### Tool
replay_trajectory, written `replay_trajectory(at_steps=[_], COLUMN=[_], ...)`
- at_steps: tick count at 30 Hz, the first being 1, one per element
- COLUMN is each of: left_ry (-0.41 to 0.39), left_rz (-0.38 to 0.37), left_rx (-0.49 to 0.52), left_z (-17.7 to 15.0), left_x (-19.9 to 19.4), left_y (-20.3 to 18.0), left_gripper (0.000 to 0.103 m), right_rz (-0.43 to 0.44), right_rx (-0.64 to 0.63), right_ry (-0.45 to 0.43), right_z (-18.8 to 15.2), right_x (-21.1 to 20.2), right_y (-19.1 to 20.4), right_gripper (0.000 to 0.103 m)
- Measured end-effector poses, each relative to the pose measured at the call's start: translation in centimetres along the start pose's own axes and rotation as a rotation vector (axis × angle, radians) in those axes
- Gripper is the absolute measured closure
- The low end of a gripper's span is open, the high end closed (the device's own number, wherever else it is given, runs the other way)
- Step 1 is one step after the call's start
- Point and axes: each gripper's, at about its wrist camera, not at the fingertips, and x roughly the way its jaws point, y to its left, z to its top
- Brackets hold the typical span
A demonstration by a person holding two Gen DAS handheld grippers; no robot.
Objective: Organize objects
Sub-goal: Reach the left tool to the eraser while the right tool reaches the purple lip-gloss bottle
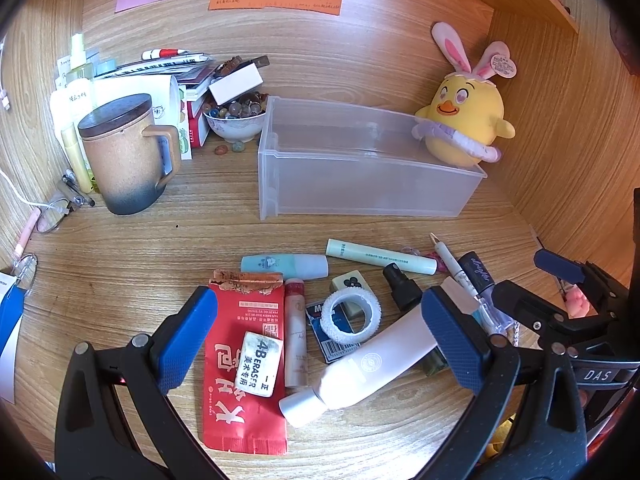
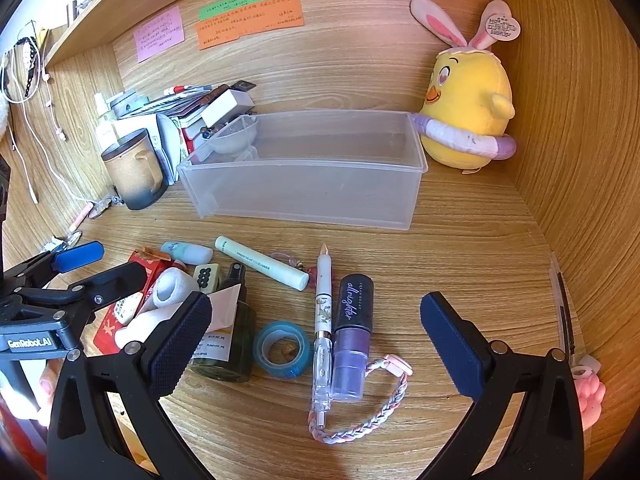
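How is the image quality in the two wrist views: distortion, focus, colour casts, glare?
Left wrist view: strong fisheye bending of the desk edges, dark vignette corners, sharp focus on the red packet and eraser print, an orange cast on the right wall. Right wrist view: same barrel distortion, clear plastic bin evenly lit without harsh glare, label on the purple bottle legible, soft shadows only.

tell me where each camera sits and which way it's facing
Left wrist: sits on the left tool, angled down at the desk clutter: red packet, white tube, clear bin behind. Its own open blue fingers show, plus the right tool at the right edge.
Right wrist: sits on the right tool, angled down at the pen, purple bottle, tape roll. Its open fingers show, the left tool at left.
Shared: clear bin, yellow plush chick, mug.
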Motion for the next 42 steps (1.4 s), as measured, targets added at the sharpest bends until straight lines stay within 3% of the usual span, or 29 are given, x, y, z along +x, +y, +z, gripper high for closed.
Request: replay_trajectory(at_steps=[12,21,23,25,26,34,38,42], left_ry=[0.007,0.009,0.015,0.041,0.053,0.112,0.097,0.092], left_rz=[-0.003,0.034,0.060,0.079,0.081,0.052,0.073,0.079], left_rx=[-0.010,-0.025,-0.035,-0.050,-0.058,-0.115,-0.073,-0.025], left_z=[-0.1,-0.5,-0.7,-0.9,-0.9,-1.4,-1.9,-2.2], left_x=[0.1,0.2,0.3,0.7,1.0,1.9,0.7,0.4], left_y=[0.4,2.7,3.4,4.4,4.8,6.3,5.3,4.3], left_gripper=[0.000,0.000,0.004,0.020,0.021,0.021,0.022,0.033], right_rz=[0.007,-0.043,-0.057,-0.070,-0.076,-0.087,-0.101,-0.084], right_rx=[0.010,0.032,0.049,0.070,0.083,0.145,0.125,0.112], right_ry=[-0.001,-0.019,-0.019,-0.018,-0.013,0.056,0.074,0.083], right_z=[0.0,0.0,-0.1,-0.2,-0.3,-1.3,-2.2,-2.7], right_x=[0.2,0.1,0.1,0.2,0.3,1.5,1.4,1.4], right_y=[-0.3,-1.8,-2.5,-3.3,-3.8,-6.5,-6.4,-6.1], right_gripper=[0.000,0.000,0.000,0.002,0.002,0.028,0.035,0.038])
